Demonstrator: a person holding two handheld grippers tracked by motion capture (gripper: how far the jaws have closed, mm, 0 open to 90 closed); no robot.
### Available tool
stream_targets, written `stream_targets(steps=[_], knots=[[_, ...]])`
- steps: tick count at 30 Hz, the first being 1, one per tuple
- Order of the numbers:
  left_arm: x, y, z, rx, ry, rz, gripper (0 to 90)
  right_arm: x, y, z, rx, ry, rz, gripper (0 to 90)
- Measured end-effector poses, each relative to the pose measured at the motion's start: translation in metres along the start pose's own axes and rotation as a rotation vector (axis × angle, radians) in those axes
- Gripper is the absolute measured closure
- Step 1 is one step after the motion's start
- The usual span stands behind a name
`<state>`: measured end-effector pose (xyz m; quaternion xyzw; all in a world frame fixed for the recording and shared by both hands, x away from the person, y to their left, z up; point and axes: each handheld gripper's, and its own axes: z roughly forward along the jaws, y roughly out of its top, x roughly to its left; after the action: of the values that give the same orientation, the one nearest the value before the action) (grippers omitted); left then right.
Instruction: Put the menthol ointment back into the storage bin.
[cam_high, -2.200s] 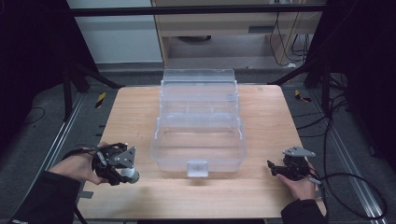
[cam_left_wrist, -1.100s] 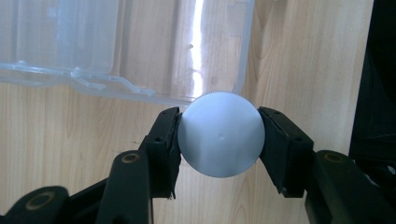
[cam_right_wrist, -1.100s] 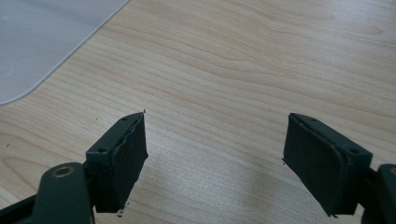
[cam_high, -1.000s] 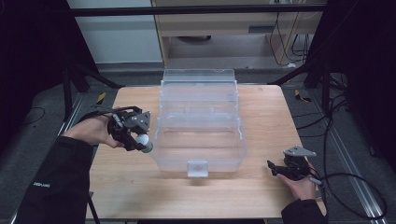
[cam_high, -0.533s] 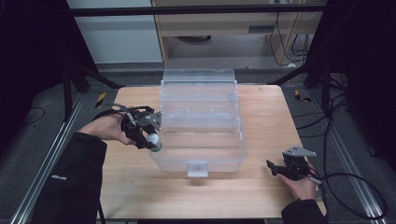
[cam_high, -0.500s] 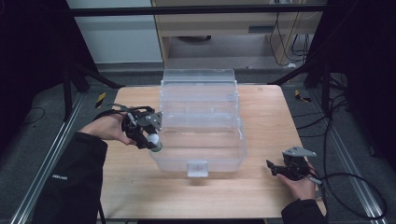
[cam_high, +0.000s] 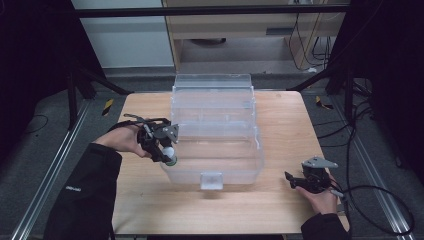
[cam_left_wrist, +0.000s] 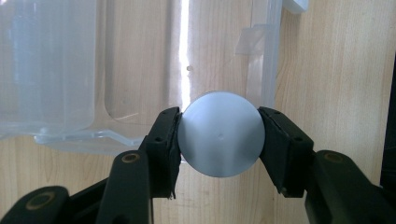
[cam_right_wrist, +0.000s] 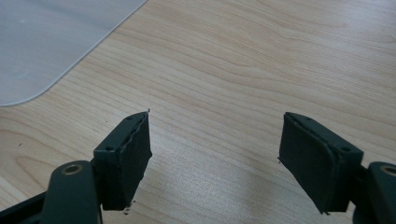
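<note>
Jaws of left gripper (cam_left_wrist: 219, 140) clamped on pale ball (cam_left_wrist: 220, 134), poised over near-left edge of clear bin (cam_high: 215, 130). Drop into bin likely left. Right gripper (cam_right_wrist: 215, 158) jaws wide apart, nothing held, low over counter (cam_high: 280, 205).

The left claw (cam_left_wrist: 219, 140) covers both flanks of the pale ball (cam_left_wrist: 221, 133). The clear plastic bin (cam_left_wrist: 93, 70) runs off the top and left edges of the left gripper view. Behind the ball, the bin's near rim is hidden.
</note>
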<state>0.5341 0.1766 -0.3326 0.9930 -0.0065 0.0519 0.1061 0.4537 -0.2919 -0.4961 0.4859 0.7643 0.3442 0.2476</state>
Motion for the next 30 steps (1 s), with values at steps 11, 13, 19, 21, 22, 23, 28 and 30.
stream_targets(steps=[11,13,19,21,22,23,28,30], knots=[[0.005,-0.002,0.011,0.005,-0.008,-0.009,50.4,0.001,0.0,0.001,0.007,0.008,-0.01,25.9],[0.005,-0.003,0.013,0.006,-0.014,-0.02,50.4,0.001,0.0,0.002,0.008,0.009,-0.01,25.9],[0.005,-0.006,0.022,0.007,-0.025,-0.024,50.4,0.001,0.0,0.002,0.01,0.012,-0.014,26.1],[0.005,-0.007,0.024,0.007,-0.027,-0.028,50.4,0.001,0.0,0.003,0.008,0.014,-0.014,26.1],[0.006,-0.007,0.025,0.011,-0.025,-0.021,50.4,0.002,0.0,0.002,0.012,0.018,-0.005,26.1],[0.006,-0.007,0.025,0.011,-0.025,-0.021,50.4,0.002,0.0,0.002,0.012,0.018,-0.005,26.1],[0.006,-0.003,0.029,0.012,-0.029,-0.015,50.4,0.002,-0.001,0.003,0.017,0.015,-0.014,25.7],[0.006,-0.003,0.031,0.011,-0.036,-0.014,50.4,0.003,-0.001,0.003,0.018,0.018,-0.01,25.6]])
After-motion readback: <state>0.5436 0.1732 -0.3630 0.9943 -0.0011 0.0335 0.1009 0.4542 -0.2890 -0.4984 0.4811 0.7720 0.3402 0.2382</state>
